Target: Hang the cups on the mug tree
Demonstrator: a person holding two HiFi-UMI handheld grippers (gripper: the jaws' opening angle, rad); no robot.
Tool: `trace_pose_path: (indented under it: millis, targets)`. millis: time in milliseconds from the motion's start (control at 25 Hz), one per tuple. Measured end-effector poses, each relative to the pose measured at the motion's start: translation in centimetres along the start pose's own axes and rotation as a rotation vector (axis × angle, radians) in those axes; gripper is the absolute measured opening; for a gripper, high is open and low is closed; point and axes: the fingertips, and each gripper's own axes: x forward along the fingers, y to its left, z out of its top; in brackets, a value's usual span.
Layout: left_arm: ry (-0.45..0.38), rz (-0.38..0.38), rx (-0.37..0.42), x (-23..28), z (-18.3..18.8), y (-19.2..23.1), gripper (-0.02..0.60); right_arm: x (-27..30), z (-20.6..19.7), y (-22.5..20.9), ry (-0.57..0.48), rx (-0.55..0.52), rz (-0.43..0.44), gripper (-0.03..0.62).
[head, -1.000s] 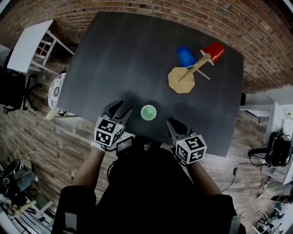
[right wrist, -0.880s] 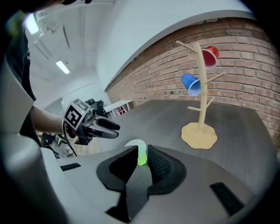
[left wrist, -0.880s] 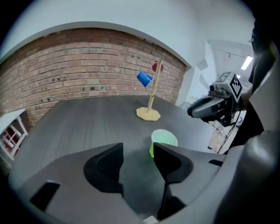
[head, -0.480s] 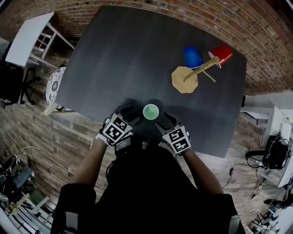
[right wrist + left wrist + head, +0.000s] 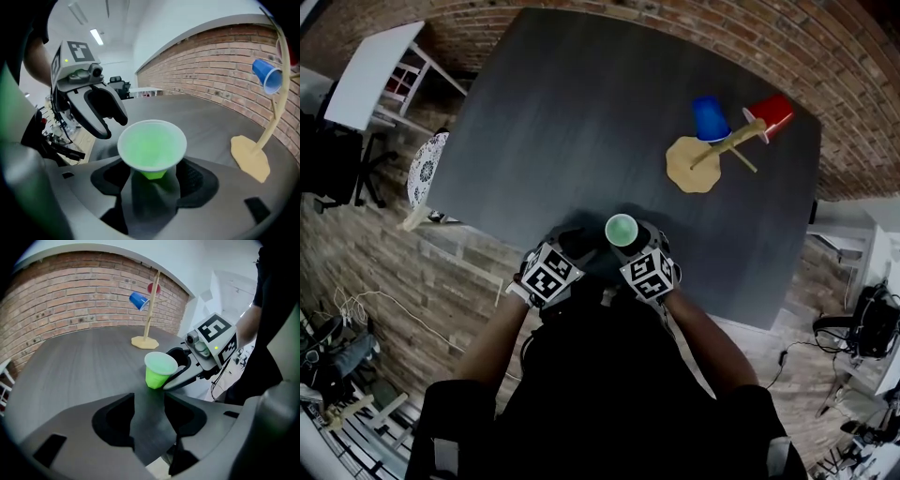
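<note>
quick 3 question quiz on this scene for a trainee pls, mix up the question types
1. How many cups hang on the mug tree? A one, B two, C three.
2. True or false: the green cup lies on its side.
3. Between which gripper's jaws does the green cup stand?

Key
1. B: the blue cup and the red cup.
2. False: it stands upright, mouth up.
3. The right gripper. Its jaws are opening with the cup between them, and the pads are not pressing on it.
</note>
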Motion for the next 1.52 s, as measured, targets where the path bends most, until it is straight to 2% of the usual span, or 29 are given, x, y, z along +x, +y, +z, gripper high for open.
trace_pose_path:
  millis: [160,320,480,640,960,1200,1280,1400,1520]
  targets:
    - [0.015,0.038,-0.027,-0.9,-0.7,0.8,0.207,0.8,0.5,-0.1,-0.011,0.036,0.008,0.291]
    - [0.028,0.044,-0.055,-1.4,-1.2,0.9,0.206,0.7,0.7,0.0,-0.03,0.103,0.039,0.29]
    - [0.028,0.03,-0.048,-1.2,-0.8,0.5,0.206,0.1,0.6,-0.5,-0.046,0.161,0.045,0.29]
    - [0.003,0.022,-0.014,-1.0,0.5,0.0,0.207,-2.3,1.0,-2.2,-0.073,0.197,-0.006,0.29]
    - [-0.006,0.012,0.027,-0.8,2.7,-1.5,0.206,-9.8,-1.3,-8.9,-0.097,0.254,-0.214,0.29]
    - [-0.01,0.012,0.058,-0.2,3.9,-2.8,0.206,-16.2,-2.7,-14.4,-0.036,0.263,-0.461,0.29]
    - [-0.015,0.006,0.062,-0.1,4.0,-3.3,0.206,-18.4,-2.7,-16.1,-0.004,0.229,-0.551,0.29]
    - [-0.024,0.0,0.077,-0.1,4.9,-3.9,0.206,-21.4,-2.7,-18.9,0.092,0.123,-0.695,0.29]
    - [-0.031,-0.005,0.08,0.0,5.0,-4.1,0.206,-23.7,-1.8,-21.4,0.132,0.048,-0.782,0.29]
